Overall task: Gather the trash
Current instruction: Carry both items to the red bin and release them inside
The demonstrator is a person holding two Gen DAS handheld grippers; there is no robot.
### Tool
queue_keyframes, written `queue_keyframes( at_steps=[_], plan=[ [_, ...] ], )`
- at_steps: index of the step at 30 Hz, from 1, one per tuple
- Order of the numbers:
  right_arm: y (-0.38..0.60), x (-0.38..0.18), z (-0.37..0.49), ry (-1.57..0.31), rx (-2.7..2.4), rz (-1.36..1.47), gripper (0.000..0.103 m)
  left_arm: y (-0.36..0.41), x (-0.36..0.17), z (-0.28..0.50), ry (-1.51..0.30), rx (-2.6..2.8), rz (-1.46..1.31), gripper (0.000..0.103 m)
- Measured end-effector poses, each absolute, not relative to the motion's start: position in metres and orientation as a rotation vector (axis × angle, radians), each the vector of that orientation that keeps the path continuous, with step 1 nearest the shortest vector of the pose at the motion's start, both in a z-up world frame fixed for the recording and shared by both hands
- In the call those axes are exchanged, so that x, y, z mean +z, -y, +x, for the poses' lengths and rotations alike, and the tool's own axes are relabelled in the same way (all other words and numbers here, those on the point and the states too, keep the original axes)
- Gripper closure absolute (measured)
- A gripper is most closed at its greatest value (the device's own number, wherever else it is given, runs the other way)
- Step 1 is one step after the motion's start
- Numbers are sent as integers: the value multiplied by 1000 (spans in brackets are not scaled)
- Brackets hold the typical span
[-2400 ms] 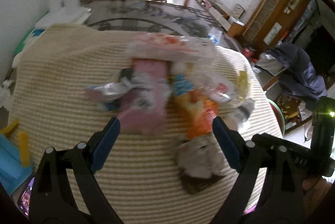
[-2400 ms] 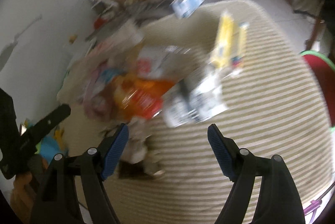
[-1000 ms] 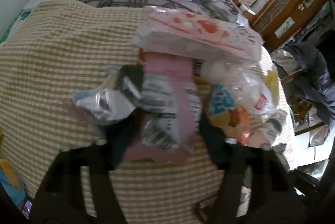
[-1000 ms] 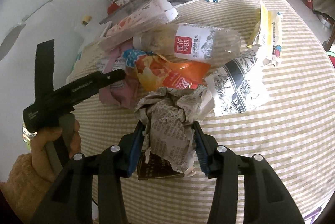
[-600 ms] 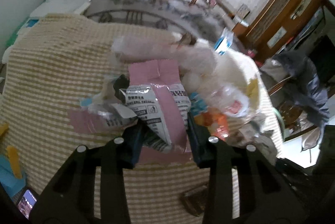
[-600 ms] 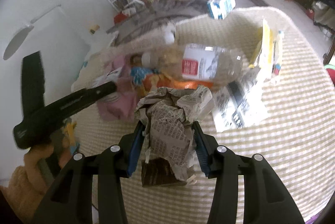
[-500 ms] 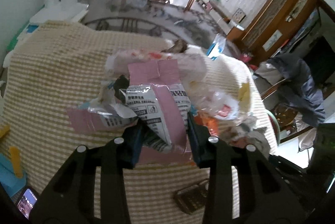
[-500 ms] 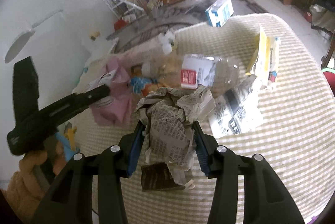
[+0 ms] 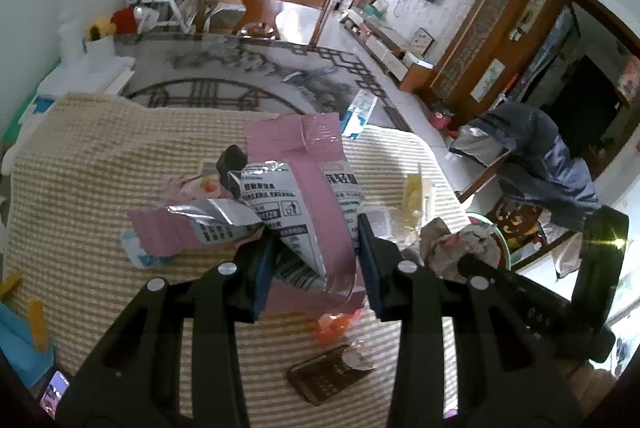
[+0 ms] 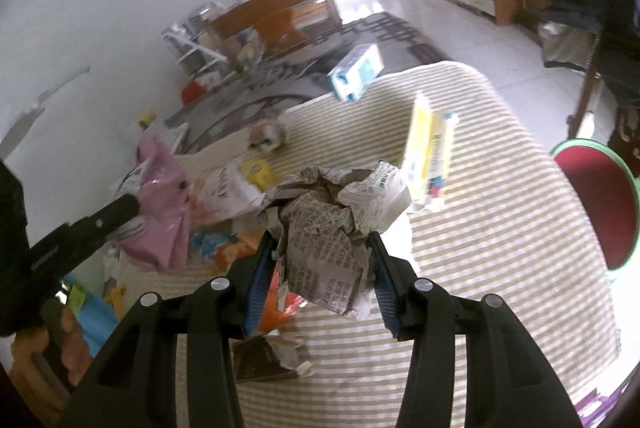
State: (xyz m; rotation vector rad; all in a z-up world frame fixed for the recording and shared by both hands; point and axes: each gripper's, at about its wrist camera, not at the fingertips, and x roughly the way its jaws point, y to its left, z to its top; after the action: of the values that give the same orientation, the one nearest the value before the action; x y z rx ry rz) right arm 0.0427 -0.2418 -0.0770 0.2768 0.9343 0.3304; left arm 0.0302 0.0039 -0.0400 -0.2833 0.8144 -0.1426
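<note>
- Our left gripper (image 9: 316,260) is clenched on the pink wrapper (image 9: 316,188), held clear above the striped tablecloth (image 9: 100,164).
- Our right gripper (image 10: 320,276) is clamped on the crumpled newspaper wad (image 10: 328,228), also off the cloth.
- Left on the table: a yellow packet (image 10: 430,156), a dark torn wrapper (image 10: 260,360), orange scraps (image 10: 276,304), a blue-white carton (image 10: 354,72) at the far edge.
- We judge this the carry step with 2 items in hand; no bin is identifiable in either view.
- To do it well, we keep both grips firm: the foil is slippery and the wad sheds loose flaps.
- We carry them apart so the trailing wrapper tail avoids snagging the other gripper.
</note>
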Motion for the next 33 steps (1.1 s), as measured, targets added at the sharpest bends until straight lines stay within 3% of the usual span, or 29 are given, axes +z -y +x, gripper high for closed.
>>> queue_keyframes(
  at_steps=[20,33],
  plan=[
    [308,-61,52,-897,313,281,58,71,-32,44,-804,-181,-219,66],
    [390,-53,72,-879,288,293,58,159,-31,67,-808,-228,-198,66]
  ],
)
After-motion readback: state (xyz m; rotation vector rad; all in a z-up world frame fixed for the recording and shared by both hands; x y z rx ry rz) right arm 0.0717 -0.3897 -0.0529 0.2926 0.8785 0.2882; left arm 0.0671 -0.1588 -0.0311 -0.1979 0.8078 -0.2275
